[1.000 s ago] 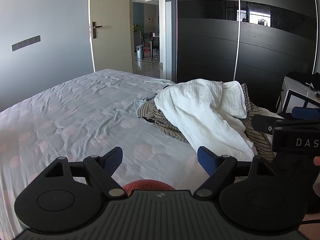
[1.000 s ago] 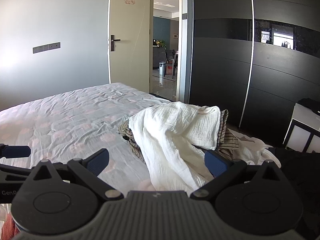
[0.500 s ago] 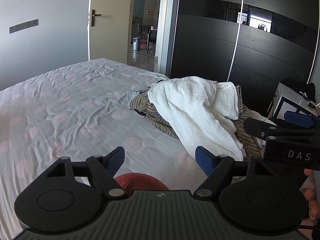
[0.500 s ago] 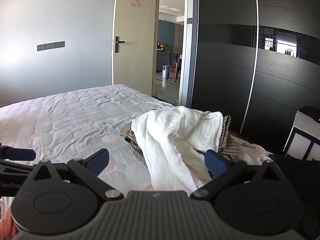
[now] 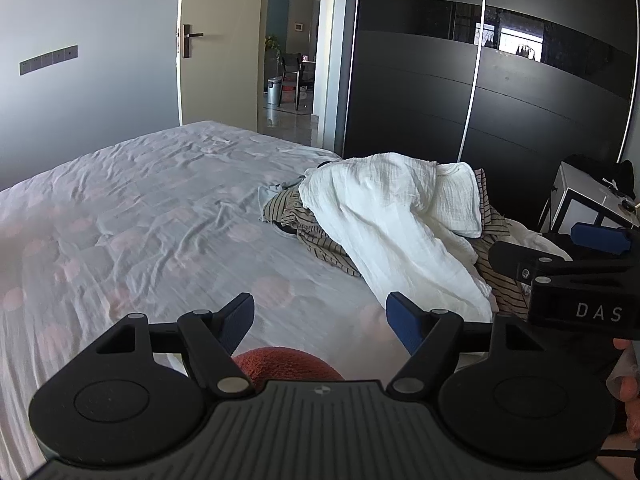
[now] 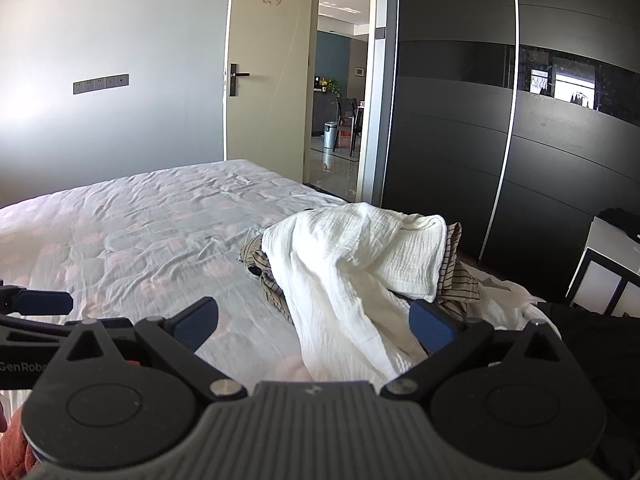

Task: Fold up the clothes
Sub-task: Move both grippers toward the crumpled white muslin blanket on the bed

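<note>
Left wrist view: left claw (image 5: 320, 316) gapes wide, nothing between its blue pads, hovering over the bed (image 5: 140, 216). Clothes pile (image 5: 384, 224) sits ahead and to the right of it, not touched. White cloth (image 5: 392, 216) drapes over a striped garment (image 5: 320, 236), all crumpled. Right claw (image 5: 560, 252) shows at the right edge, level with the pile's near end; from this side I cannot tell its opening. A red-orange knit thing (image 5: 286, 362) pokes up just under the left claw, partly hidden by the body. Ahead beyond the pile: dark wardrobe (image 5: 500, 92). Far right: white side table (image 5: 588, 204) with dark stuff on top. Open door (image 5: 218, 48) far ahead.

Right wrist view: right claw (image 6: 314, 320) is spread wide, empty. White cloth (image 6: 352, 272) lies straight ahead, its near tail reaching in between the pads but not pinched. Striped garment (image 6: 456, 276) peeks out on both sides underneath. More pale fabric and something black lie to the right of the claw. Left claw's pad (image 6: 42, 303) enters at the left edge, over bare sheet.

Progress, as I judge it: nothing folded, no neat stack visible, everything left to do. Likely first step is lifting the white cloth off the heap and spreading it on the free sheet to the left. In the way: the striped garment tangled under it may drag along; the side table crowds the right.
</note>
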{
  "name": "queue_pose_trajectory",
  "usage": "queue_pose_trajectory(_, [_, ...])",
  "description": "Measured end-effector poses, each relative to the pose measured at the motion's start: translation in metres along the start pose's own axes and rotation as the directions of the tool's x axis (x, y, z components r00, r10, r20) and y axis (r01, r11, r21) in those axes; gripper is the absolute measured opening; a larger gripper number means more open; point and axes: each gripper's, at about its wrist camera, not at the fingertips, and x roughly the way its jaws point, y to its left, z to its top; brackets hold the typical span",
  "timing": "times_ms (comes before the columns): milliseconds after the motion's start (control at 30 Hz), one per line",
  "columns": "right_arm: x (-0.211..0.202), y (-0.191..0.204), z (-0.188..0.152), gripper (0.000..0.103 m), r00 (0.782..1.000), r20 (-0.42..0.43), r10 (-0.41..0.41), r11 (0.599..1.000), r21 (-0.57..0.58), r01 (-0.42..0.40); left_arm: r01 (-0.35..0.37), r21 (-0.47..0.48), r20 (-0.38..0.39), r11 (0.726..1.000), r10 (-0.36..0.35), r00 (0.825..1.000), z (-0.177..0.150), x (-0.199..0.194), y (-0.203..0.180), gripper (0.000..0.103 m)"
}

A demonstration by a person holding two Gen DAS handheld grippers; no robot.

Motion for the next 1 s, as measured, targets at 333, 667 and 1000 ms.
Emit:
queue_pose_trajectory(333, [0.0018,0.0047,-0.0016,0.103,1.000,-0.015,0.009,1.000,-0.020,-0.009,0.001,0.010,-0.001,1.000,-0.001,1.000,-0.0008,-0.0005,0.0007,0.086])
queue_pose_trajectory(667, [0.0032,0.0059,-0.0021,0.103,0.999,-0.031,0.010,0.999,-0.038,-0.011,0.023,0.012,-0.033,1.000,-0.023,0.999,-0.0027,0.0018,0.0011,0.083])
queue_pose_trajectory(1000, [0.0034,0.0066,-0.0017,0.103,0.999,-0.034,0.009,0.999,-0.044,-0.010,0.012,0.026,-0.030,1.000,-0.011,0.999,-0.0052,0.0014,-0.0009,0.083])
